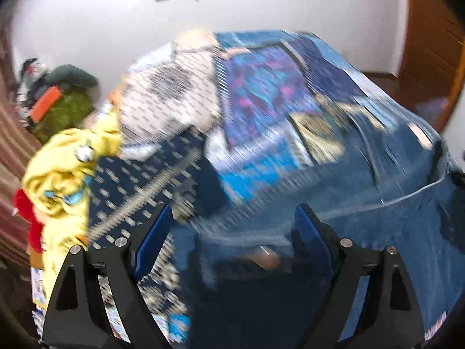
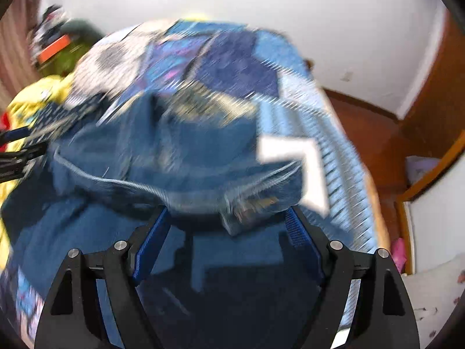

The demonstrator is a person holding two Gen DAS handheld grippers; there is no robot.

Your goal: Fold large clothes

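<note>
Looking first through the left wrist view, we see the left gripper with its blue pads spread wide apart; the jaws press on nothing. Beneath and between them lie the jeans, dark blue denim spread on a bed covered in a patterned blue sheet. We cannot tell whether the pads touch the cloth, since the picture is smeared. A pale seam line runs across the denim from the middle toward the right edge, so the cloth here stretches mostly side to side. Left of the gripper a navy dotted cloth lies on the bed, with a yellow garment and a red one beside it, and a white patterned cloth farther back.

Turning to the right wrist view, we see the right gripper with jaws likewise wide and gripping nothing. The jeans fill the middle of the bed, and a thick hem with a tan label sits just between the fingertips; whether it touches them we cannot tell. The garment's long axis runs away from us toward the far end of the bed. At the left edge the left gripper pokes in beside the denim.
</note>
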